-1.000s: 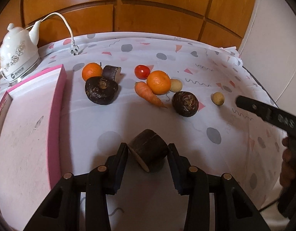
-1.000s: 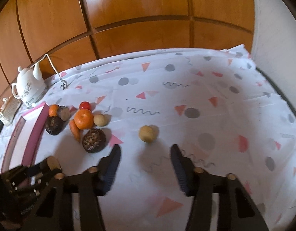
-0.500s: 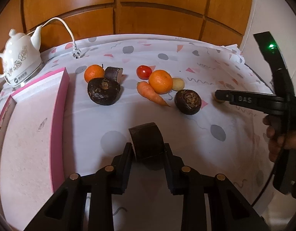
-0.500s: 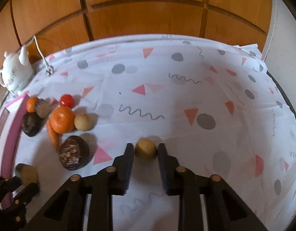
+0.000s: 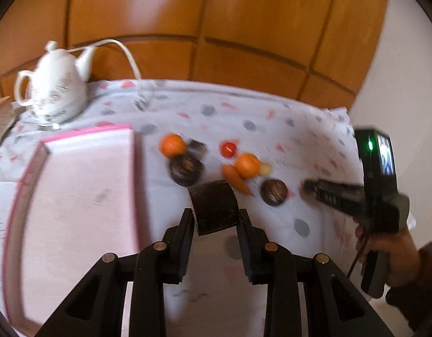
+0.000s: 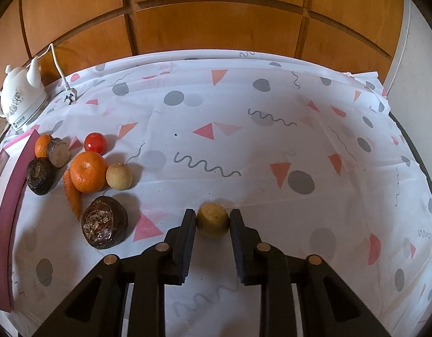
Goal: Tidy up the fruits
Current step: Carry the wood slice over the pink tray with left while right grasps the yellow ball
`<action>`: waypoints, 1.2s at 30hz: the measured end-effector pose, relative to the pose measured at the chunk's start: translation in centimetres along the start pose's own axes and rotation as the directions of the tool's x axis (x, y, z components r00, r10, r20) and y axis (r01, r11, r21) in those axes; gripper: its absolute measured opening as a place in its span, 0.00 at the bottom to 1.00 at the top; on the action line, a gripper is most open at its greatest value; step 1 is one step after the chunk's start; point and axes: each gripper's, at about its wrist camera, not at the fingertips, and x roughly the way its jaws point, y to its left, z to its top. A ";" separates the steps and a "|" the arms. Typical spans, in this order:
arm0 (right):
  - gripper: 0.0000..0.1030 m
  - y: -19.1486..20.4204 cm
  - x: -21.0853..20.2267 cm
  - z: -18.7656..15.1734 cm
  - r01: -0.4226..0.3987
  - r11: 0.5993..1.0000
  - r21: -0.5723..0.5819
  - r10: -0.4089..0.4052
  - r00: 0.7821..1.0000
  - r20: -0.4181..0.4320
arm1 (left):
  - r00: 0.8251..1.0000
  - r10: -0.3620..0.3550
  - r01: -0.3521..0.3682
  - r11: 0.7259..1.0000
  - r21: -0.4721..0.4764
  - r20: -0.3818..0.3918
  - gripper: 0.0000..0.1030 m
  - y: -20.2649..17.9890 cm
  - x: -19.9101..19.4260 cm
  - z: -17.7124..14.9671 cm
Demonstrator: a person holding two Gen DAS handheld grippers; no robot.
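My left gripper [image 5: 214, 216] is shut on a dark brown cut chunk [image 5: 214, 206], held off the cloth in a blurred view. My right gripper [image 6: 212, 219] is shut on a small tan round fruit [image 6: 213, 219] that rests on the patterned tablecloth [image 6: 244, 146]. To the left lie a big orange [image 6: 88, 171], a carrot [image 6: 72, 196], a second tan fruit [image 6: 119, 176], a tomato [image 6: 95, 142], two dark round roots [image 6: 105, 222] [image 6: 40, 176], a cut chunk [image 6: 58, 152] and a small orange [image 6: 41, 146]. In the left wrist view the right gripper [image 5: 314, 186] reaches in from the right.
A pink-edged box [image 5: 75, 196] lies left of the produce. A white electric kettle [image 6: 20, 98] with its cord and plug [image 6: 68, 95] stands at the back left. Wooden panelling [image 6: 216, 14] backs the table. A hand [image 5: 384, 241] grips the right tool.
Both grippers closed: the left on the dark chunk, then lifted it; the right came forward and down onto the tan fruit and has since stayed still.
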 end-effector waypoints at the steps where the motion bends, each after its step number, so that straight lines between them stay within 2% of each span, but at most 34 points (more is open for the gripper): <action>1: 0.24 0.0 0.0 0.0 0.004 1.000 -0.003 -0.004 1.000 -0.001 | 1.000 0.019 -0.018 1.000 -0.019 0.011 0.30 1.0 -0.6 0.4; 5: 0.24 0.1 0.0 0.0 0.010 1.000 0.003 -0.010 1.000 0.000 | 0.993 0.109 -0.105 0.991 -0.078 0.037 0.30 4.2 -1.8 1.2; 10: 0.26 0.2 0.3 0.0 0.029 0.999 0.014 -0.029 1.000 -0.008 | 0.976 0.219 -0.215 0.965 -0.150 0.011 0.30 8.1 -1.6 1.2; 15: 0.25 0.4 0.0 -0.5 0.045 0.999 0.007 -0.045 0.999 0.006 | 0.960 0.281 -0.278 0.945 -0.170 -0.009 0.30 9.8 -1.5 0.5; 21: 0.25 0.6 -1.7 -1.1 0.041 0.999 -0.004 -0.041 0.998 0.038 | 0.947 0.318 -0.320 0.932 -0.170 -0.041 0.30 10.8 -0.6 0.3; 29: 0.24 1.8 -3.8 -2.3 0.023 0.998 -0.050 -0.020 0.997 0.068 | 0.930 0.366 -0.368 0.910 -0.190 -0.047 0.30 12.2 0.4 1.3; 31: 0.24 2.0 -3.9 -2.5 0.015 0.998 -0.053 -0.012 0.998 0.065 | 0.924 0.381 -0.381 0.904 -0.194 -0.038 0.34 12.4 0.1 1.4; 32: 0.24 2.1 -4.0 -2.6 0.012 0.998 -0.056 -0.008 0.998 0.065 | 0.924 0.382 -0.381 0.904 -0.195 -0.034 0.39 12.3 0.0 1.4; 36: 0.24 2.7 -4.5 -2.9 -0.015 0.998 -0.064 0.019 0.997 0.070 | 0.924 0.381 -0.377 0.904 -0.202 -0.020 0.39 12.0 -0.7 1.1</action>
